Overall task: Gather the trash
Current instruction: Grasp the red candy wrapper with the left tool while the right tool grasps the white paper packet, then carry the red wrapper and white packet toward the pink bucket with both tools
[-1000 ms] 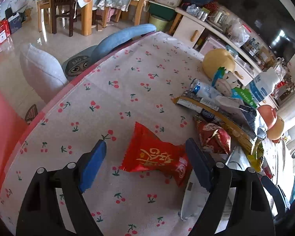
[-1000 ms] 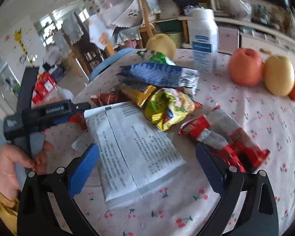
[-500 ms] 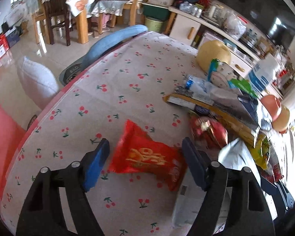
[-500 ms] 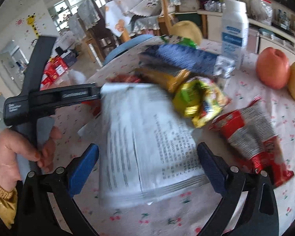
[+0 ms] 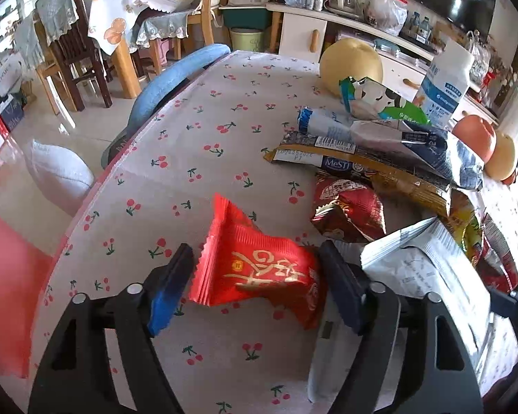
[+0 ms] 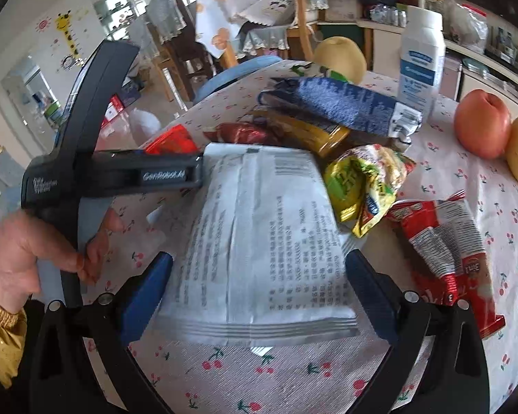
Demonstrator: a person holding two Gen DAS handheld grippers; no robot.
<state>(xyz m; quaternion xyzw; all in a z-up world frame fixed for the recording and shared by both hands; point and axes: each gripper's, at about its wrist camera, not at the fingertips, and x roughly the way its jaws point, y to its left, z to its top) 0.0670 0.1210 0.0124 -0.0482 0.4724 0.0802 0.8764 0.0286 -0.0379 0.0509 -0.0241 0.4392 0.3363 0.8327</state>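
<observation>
Left gripper [image 5: 255, 277]: jaws opening, red snack wrapper [image 5: 259, 264] between them at lower centre of the left wrist view, pads not pressing it; the right pad looks just at the wrapper's edge, contact unclear. Wrapper lies on the cherry-print tabletop [image 5: 197, 145].

Right gripper [image 6: 259, 289]: jaws spread wide around a white printed packet [image 6: 259, 241] at lower centre of the right wrist view, gaps on both sides, nothing gripped. Packet flat on tabletop, its far end against the trash pile.

Pile, outward in the right wrist view: yellow-green wrapper [image 6: 366, 186] right of the packet, touching it; red-white wrapper [image 6: 445, 241] at lower right; mustard wrapper [image 6: 310, 134] and blue wrapper [image 6: 342, 107] above, overlapping; dark red wrapper [image 6: 241, 132] upper left of the packet.

Further back: white bottle [image 6: 421, 62] upright, apple [image 6: 481, 127] at right edge, yellow round fruit [image 6: 338, 57] at top centre.

A hand [image 6: 27, 252] at left of the right wrist view holds the left gripper's handle.
</observation>
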